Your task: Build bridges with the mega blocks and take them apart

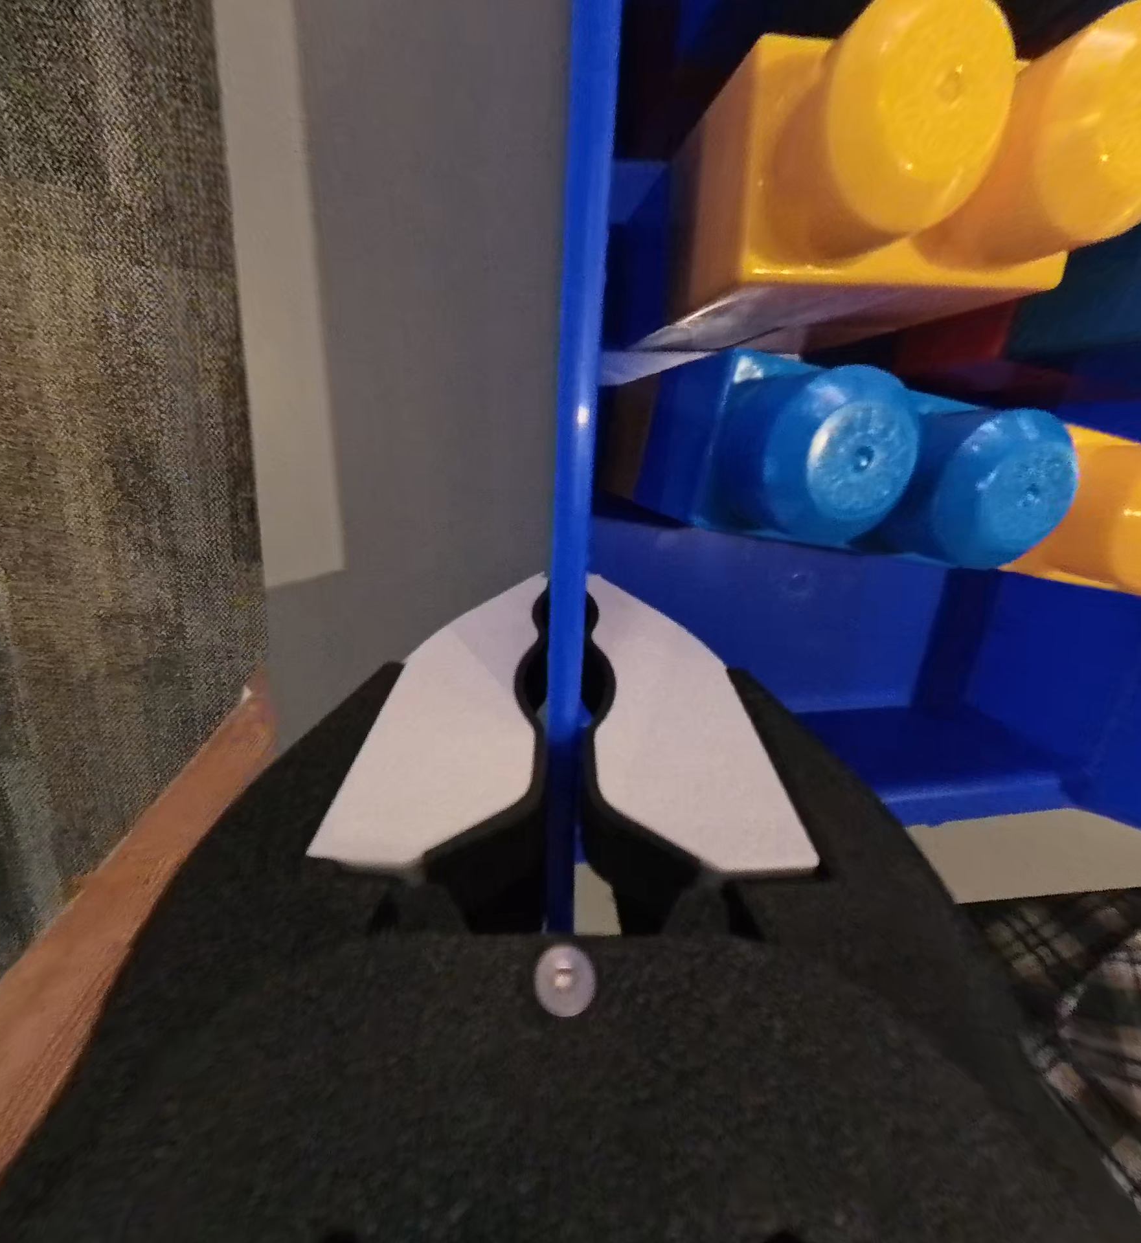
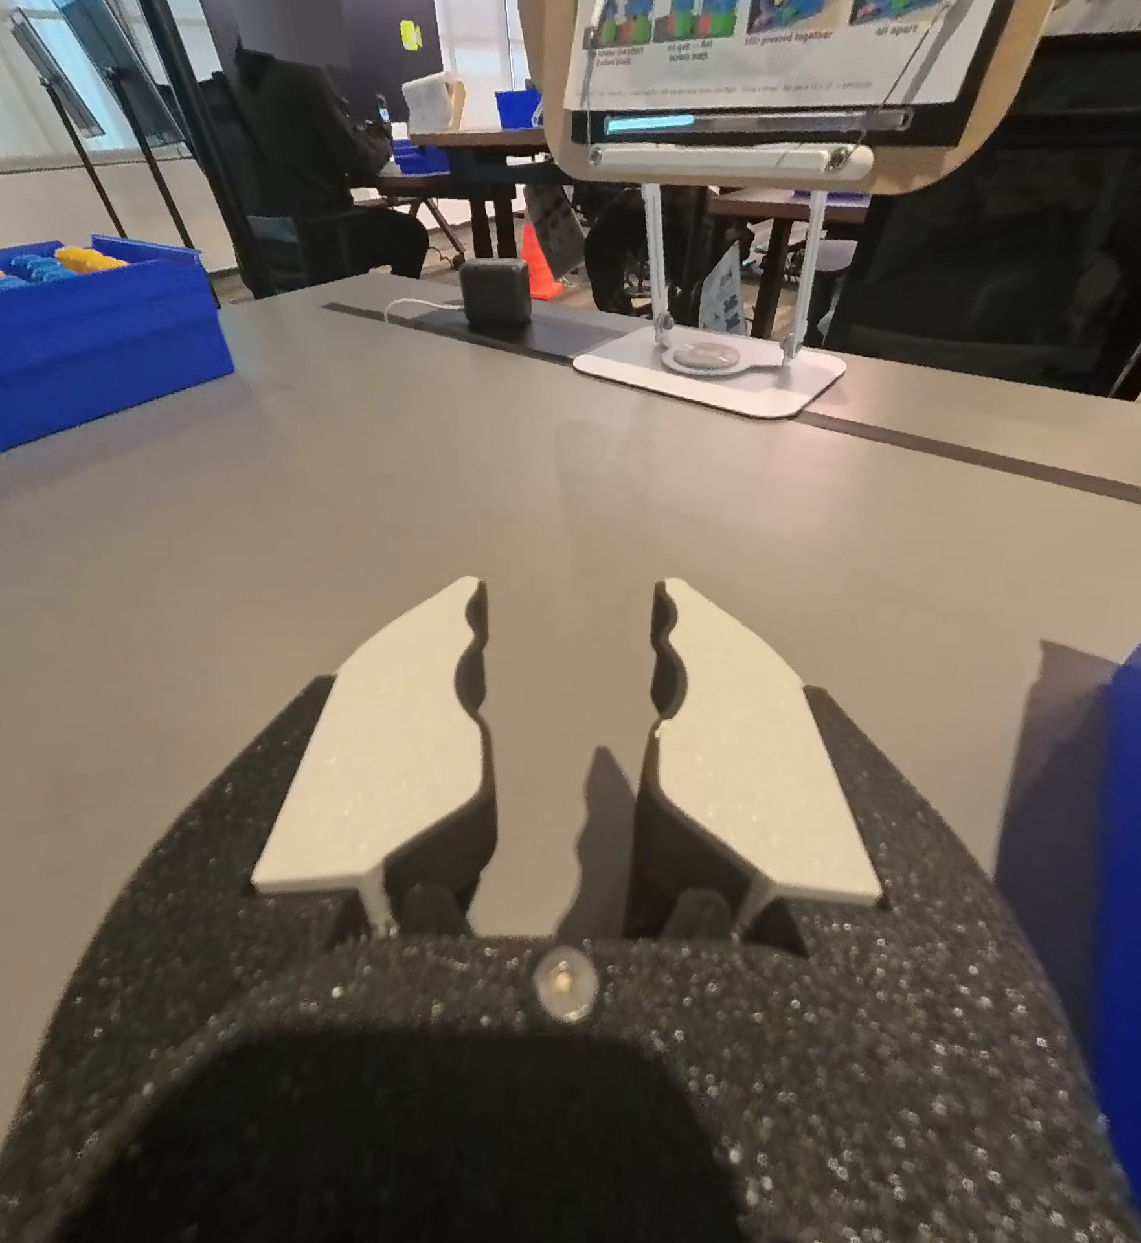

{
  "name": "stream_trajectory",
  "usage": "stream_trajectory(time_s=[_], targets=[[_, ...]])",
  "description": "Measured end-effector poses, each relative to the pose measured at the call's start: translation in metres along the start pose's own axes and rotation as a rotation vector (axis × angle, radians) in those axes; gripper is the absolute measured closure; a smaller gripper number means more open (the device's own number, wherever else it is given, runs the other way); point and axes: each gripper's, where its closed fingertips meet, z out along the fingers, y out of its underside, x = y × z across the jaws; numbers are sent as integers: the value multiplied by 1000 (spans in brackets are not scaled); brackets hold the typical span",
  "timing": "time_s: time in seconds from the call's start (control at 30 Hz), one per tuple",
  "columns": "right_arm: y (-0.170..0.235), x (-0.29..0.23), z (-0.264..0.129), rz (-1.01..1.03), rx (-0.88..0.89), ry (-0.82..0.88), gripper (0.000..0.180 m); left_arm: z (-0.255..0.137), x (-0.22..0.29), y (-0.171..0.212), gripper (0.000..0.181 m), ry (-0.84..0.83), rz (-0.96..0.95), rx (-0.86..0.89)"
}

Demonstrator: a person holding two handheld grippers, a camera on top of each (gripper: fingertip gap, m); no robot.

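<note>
Grey tabletop (image 2: 420,471) fills your right wrist view, where your right gripper (image 2: 569,605) hovers low and level over it, its white fingers (image 2: 386,740) spread with nothing between them; a blue bin (image 2: 83,336) of yellow and blue blocks sits well apart at far left, near a tablet stand (image 2: 709,370). Your left gripper (image 1: 564,646) is pressed together on the thin wall of a blue bin (image 1: 581,336), which appears tipped on its side. Inside it, right of the fingers, a yellow two-stud block (image 1: 891,168) lies above a blue two-stud block (image 1: 857,457), studs facing you.
</note>
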Motion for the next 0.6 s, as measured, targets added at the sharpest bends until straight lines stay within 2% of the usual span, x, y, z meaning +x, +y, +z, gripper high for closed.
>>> stream_trajectory(time_s=[0.27, 0.6], targets=[[3, 4, 4, -14, -16, 21, 135, -3, -21, -6, 175, 17, 15, -7], [6, 4, 5, -11, -33, 16, 135, -3, -25, -8, 175, 13, -19, 4]])
